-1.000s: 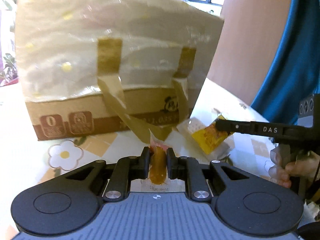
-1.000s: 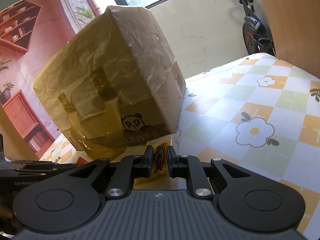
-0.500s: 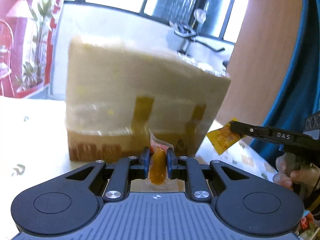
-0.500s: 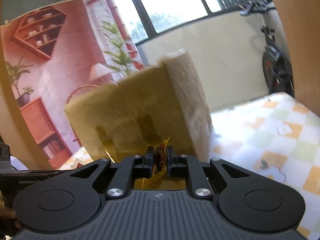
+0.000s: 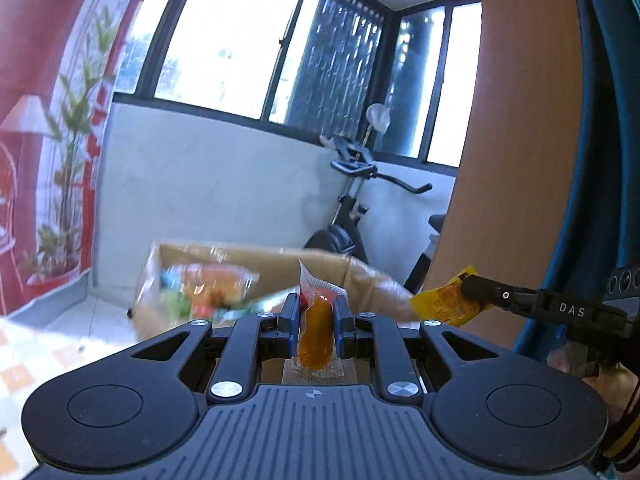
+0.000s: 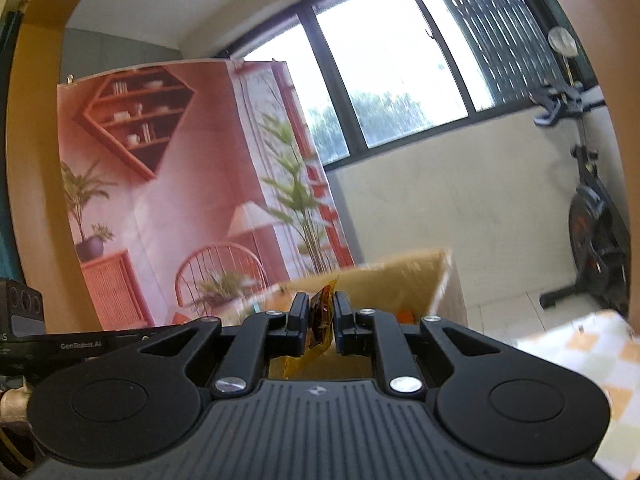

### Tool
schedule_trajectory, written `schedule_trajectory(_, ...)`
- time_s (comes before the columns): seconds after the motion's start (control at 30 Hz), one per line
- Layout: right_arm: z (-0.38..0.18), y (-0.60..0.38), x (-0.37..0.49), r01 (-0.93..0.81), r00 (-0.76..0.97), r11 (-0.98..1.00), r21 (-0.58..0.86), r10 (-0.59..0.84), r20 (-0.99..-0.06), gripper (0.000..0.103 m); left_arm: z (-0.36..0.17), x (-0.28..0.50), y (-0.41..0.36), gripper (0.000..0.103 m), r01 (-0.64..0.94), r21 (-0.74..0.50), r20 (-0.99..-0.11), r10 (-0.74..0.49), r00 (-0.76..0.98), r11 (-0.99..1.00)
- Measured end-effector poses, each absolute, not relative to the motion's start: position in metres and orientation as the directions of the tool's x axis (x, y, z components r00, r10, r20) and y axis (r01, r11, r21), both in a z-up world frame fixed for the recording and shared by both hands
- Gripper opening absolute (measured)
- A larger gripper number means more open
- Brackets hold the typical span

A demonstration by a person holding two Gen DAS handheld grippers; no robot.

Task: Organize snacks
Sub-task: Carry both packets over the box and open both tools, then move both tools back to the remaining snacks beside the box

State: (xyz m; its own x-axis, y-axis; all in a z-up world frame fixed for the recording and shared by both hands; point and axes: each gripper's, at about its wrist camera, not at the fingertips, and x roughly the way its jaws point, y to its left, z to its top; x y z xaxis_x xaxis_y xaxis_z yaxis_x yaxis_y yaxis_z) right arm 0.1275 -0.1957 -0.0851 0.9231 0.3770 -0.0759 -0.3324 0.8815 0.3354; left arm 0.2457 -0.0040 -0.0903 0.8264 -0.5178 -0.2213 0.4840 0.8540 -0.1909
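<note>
I have both tools loaded and up at the level of the box mouth; my left tool (image 5: 316, 314) is clenched on a clear sachet with an orange filling and a red-and-white crimped top (image 5: 316, 334), which stands upright between the jaws; my right tool (image 6: 321, 318) is clenched on a small yellow-orange foil packet with a dark printed panel (image 6: 318, 328), and in the left wrist view the same packet (image 5: 446, 305) sticks out sideways from the tip of that tool, off to the right of my sachet and apart from it.

Ahead of both sits the open brown cardboard box wrapped in shiny clear tape (image 5: 360, 276); I am looking just over its near rim, and inside I can make out a blurred heap of colourful snack wrappers in orange, green and blue (image 5: 202, 292), so I judge a good part of the sorting is already in the box; how many pieces are in there I cannot tell, the blur is too strong.

Neither of my two pieces is over the opening yet; both hang short of the near rim, so the drop is not done.

The surface, with its orange, green and white checked cloth (image 6: 592, 344), shows only at the edges of the two views; whether more snacks lie on it I cannot say.
</note>
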Motion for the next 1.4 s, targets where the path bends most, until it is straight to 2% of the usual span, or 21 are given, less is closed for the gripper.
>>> schedule_trajectory(0.23,-0.069,-0.182,0.175,-0.287,0.939,0.923,0.257,0.324,-0.114,0.014,-0.088,0.296,-0.036,0.018,0.511,-0.223,-0.238,-0.555,0.797,0.830)
schedule_trajectory(0.43,-0.081,-0.169,0.216,-0.202,0.946,0.958,0.205,0.245,-0.212,0.014,-0.100,0.327,-0.065,0.019,0.519,-0.196,-0.330,-0.554,0.764,0.832)
schedule_trajectory(0.5,-0.085,-0.166,0.225,-0.177,0.942,0.965,0.193,0.223,-0.252,0.014,-0.104,0.333,-0.070,0.026,0.520,-0.167,-0.353,-0.543,0.762,0.838)
schedule_trajectory(0.57,-0.088,-0.165,0.229,-0.159,0.939,0.971,0.181,0.205,-0.277,0.016,-0.104,0.337,-0.072,0.064,0.500,-0.146,-0.362,-0.516,0.776,0.854)
schedule_trajectory(0.6,-0.090,-0.166,0.230,-0.147,0.938,0.974,0.174,0.193,-0.286,0.017,-0.103,0.338,-0.070,0.068,0.493,-0.145,-0.354,-0.511,0.784,0.858)
schedule_trajectory(0.67,-0.093,-0.167,0.230,-0.118,0.941,0.979,0.164,0.163,-0.297,0.019,-0.102,0.337,-0.066,0.069,0.494,-0.153,-0.346,-0.514,0.785,0.856)
schedule_trajectory(0.83,-0.093,-0.163,0.220,-0.094,0.950,0.992,0.082,0.114,-0.291,0.037,-0.099,0.327,-0.053,0.070,0.466,-0.169,-0.349,-0.495,0.796,0.868)
schedule_trajectory(0.9,-0.092,-0.162,0.213,-0.093,0.954,0.993,0.074,0.110,-0.280,0.049,-0.099,0.320,-0.050,0.070,0.454,-0.165,-0.353,-0.482,0.801,0.875)
schedule_trajectory(1.03,-0.091,-0.162,0.196,-0.079,0.961,0.995,0.062,0.092,-0.262,0.064,-0.101,0.303,-0.040,0.070,0.468,-0.179,-0.367,-0.500,0.785,0.866)
schedule_trajectory(1.1,-0.092,-0.163,0.185,-0.074,0.963,0.994,0.074,0.091,-0.252,0.078,-0.104,0.293,-0.035,0.070,0.473,-0.179,-0.375,-0.505,0.778,0.863)
schedule_trajectory(1.23,-0.098,-0.168,0.159,-0.056,0.973,0.991,0.118,0.081,-0.217,0.092,-0.113,0.273,-0.025,0.070,0.467,-0.181,-0.390,-0.499,0.774,0.865)
schedule_trajectory(1.27,-0.100,-0.169,0.154,-0.044,0.973,0.991,0.123,0.070,-0.219,0.100,-0.116,0.270,-0.024,0.070,0.464,-0.181,-0.397,-0.497,0.772,0.867)
schedule_trajectory(1.4,-0.113,-0.173,0.137,-0.036,0.971,0.987,0.154,0.071,-0.230,0.103,-0.136,0.259,-0.020,0.070,0.437,-0.210,-0.426,-0.484,0.765,0.875)
